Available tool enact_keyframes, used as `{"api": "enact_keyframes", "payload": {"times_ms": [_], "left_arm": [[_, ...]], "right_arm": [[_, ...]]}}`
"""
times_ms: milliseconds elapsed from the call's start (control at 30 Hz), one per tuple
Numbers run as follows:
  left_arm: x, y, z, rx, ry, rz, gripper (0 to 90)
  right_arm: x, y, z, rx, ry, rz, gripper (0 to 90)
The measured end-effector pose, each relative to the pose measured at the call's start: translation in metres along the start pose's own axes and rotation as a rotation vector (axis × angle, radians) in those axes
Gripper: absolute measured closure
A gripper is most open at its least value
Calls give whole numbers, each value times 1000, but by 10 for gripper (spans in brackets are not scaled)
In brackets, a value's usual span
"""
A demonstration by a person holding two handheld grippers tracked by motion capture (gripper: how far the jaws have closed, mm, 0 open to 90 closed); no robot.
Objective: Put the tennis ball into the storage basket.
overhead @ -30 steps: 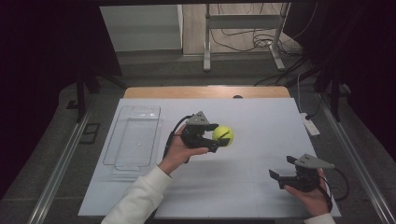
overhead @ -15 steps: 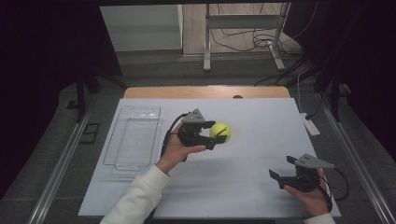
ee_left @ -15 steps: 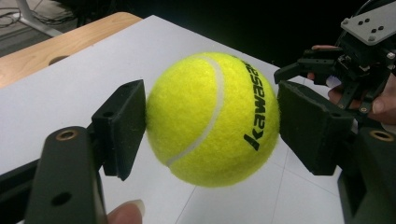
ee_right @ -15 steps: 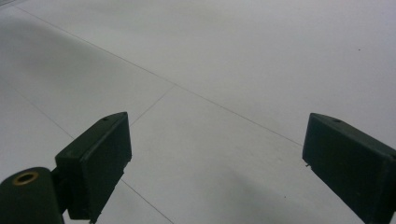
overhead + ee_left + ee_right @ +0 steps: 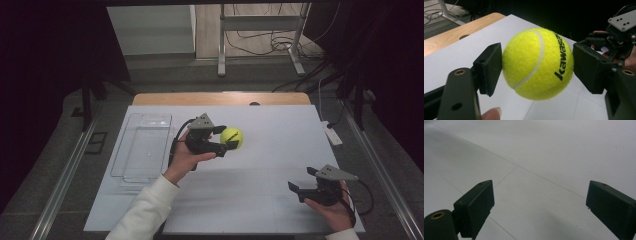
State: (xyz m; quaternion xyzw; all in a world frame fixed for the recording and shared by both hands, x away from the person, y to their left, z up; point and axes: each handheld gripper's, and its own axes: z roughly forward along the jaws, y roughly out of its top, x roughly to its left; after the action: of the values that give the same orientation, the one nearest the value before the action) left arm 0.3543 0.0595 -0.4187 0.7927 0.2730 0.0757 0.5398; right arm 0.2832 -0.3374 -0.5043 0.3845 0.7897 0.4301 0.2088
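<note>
White tabletop (image 5: 260, 200) on wood desk (image 5: 165, 98); dim room, prob. carpeted.

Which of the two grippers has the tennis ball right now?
The left gripper, held above the sheet's middle, is clamped on the yellow tennis ball. The right gripper, near the sheet's near right corner, stands open with nothing between its jaws.

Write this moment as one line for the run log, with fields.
left gripper: shut on tennis ball, lifted off table | right gripper: open, nothing between jaws | clear tray: left of ball, nothing inside
</note>
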Motion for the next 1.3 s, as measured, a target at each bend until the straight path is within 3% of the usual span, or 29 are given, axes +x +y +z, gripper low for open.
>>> {"api": "enact_keyframes", "payload": {"times_ms": [533, 1300], "left_arm": [[5, 3, -10, -33, 22, -12, 277], [22, 6, -37, -93, 127, -41, 277]], "right_arm": [[0, 0, 0, -2, 2, 1, 86], [0, 0, 0, -2, 0, 0, 86]]}}
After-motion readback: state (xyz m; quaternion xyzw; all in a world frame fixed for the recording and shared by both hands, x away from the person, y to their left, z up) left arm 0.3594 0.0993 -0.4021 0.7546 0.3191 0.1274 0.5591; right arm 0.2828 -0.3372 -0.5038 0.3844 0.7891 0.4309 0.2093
